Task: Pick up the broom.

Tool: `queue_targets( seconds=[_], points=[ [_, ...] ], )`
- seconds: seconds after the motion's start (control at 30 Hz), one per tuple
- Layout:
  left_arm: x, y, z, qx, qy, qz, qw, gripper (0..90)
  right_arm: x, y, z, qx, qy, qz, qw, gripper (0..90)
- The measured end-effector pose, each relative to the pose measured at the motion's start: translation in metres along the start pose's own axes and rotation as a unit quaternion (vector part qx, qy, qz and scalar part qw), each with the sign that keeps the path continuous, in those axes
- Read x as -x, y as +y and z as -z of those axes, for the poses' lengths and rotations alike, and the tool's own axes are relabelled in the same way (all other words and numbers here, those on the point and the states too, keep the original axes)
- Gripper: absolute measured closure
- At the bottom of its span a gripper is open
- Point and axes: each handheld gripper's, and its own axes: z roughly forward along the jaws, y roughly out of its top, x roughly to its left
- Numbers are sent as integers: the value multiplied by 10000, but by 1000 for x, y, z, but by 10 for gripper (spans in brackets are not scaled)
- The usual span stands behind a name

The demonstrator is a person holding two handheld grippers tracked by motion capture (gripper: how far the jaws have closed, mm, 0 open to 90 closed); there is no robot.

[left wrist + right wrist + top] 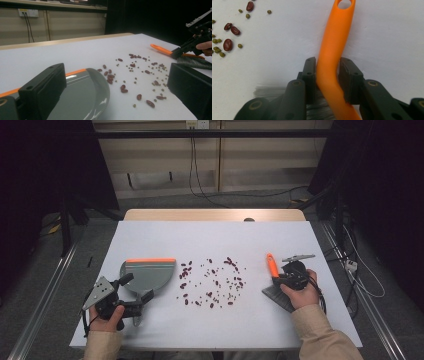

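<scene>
Brush handle (331, 62) clenched in right tongs (327, 75) (left tongs (117, 92) released), bare table (210, 237) beyond beans (212, 282).

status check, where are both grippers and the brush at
Right gripper shut on brush handle. Left gripper open over the dustpan handle. Beans scattered between, nothing blocking.

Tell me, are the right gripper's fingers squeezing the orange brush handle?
Touching. In the right gripper view, both fingers press against the sides of the orange brush handle, with no gap on either side.
</scene>
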Motion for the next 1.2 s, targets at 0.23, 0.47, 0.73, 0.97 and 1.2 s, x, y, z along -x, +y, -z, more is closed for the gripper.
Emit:
queue_targets(
  seconds=[0.23,0.47,0.73,0.97,1.2],
  points=[
    [1,1,0,26,11,-10,10000,20,8,0,7,308,194,-325,9988,693],
    [4,4,0,58,10,-19,10000,20,12,1,20,853,375,-454,9946,699],
    [11,12,-6,83,-101,-94,9999,20,4,4,39,1548,474,-393,9860,706],
    [18,24,-17,103,-209,-148,9996,23,-1,6,52,1973,608,-428,9775,709],
    [26,34,-25,-16,-260,-118,9996,24,-5,7,61,2293,709,-477,9696,711]
  ],
)
